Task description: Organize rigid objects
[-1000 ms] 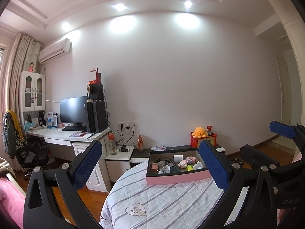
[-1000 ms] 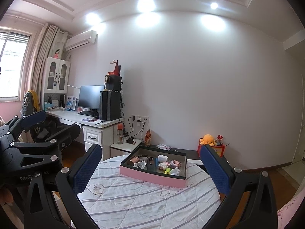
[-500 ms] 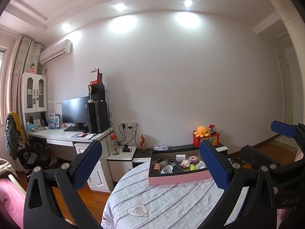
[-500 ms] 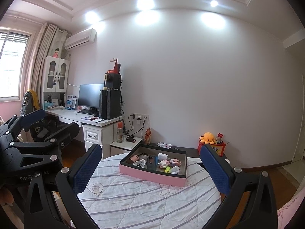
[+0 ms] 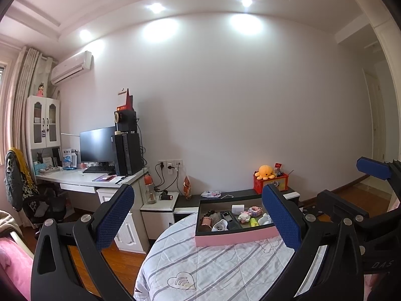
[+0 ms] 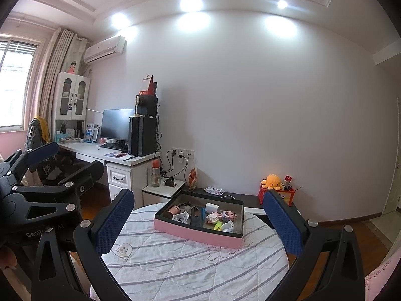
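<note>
A pink box with a dark inside (image 5: 235,239) (image 6: 198,234) stands on a round table under a striped white cloth (image 5: 225,271) (image 6: 190,263). It holds several small items, among them a white cube (image 6: 211,207), a black remote (image 6: 196,216) and a yellow-green piece (image 6: 217,225). My left gripper (image 5: 200,218) is open and empty, held up in front of the table. My right gripper (image 6: 200,222) is open and empty too, facing the box from a distance. Each gripper shows at the edge of the other's view.
A white desk (image 6: 105,154) with a monitor and a black computer tower stands at the left. A low white and dark cabinet (image 5: 175,204) runs along the wall behind the table. An orange plush octopus (image 6: 273,181) sits on a red box. Pink bedding (image 5: 12,266) lies at lower left.
Both views have drifted slightly; the box sits a little lower and nearer in the right wrist view. Both grippers stay open and empty.
</note>
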A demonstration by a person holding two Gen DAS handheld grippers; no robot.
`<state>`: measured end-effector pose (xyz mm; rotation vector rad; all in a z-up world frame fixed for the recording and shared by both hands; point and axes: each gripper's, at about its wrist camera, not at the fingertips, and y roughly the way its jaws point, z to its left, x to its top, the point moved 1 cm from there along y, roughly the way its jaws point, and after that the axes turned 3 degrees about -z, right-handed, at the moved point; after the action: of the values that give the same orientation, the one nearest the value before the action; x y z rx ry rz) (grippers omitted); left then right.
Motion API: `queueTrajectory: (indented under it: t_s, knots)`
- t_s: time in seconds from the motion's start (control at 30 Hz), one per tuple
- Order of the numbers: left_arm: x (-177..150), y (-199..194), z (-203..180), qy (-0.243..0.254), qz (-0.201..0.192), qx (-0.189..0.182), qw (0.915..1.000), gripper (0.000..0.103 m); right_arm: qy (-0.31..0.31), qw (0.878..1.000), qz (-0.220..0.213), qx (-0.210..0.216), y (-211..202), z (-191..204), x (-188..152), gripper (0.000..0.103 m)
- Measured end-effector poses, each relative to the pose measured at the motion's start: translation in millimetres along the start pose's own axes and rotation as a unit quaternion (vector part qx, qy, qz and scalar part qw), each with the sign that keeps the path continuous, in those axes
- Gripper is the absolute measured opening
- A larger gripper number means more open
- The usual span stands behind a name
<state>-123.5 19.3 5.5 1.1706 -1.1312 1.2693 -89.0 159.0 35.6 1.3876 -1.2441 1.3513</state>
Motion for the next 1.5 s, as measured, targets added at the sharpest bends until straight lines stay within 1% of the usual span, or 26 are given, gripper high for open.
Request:
queueTrajectory:
  t_s: [0.2,0.53,1.5]
  knots:
    - [1.2,3.0,0.7,-0.002,0.001,0.0,1.0,0.103,0.002,1.0,-0.003,-0.001,4.3,-1.2,3.2,0.103]
    - [0.9,11.8,1.0,0.001,0.013,0.005,0.9999,0.103,0.005,1.0,0.009,0.002,10.8,-0.4,-1.6,0.103]
    - [-4.5,12.7,5.7,0.001,0.024,0.012,0.9996,0.103,0.002,1.0,0.019,0.007,19.3,4.4,-4.7,0.103]
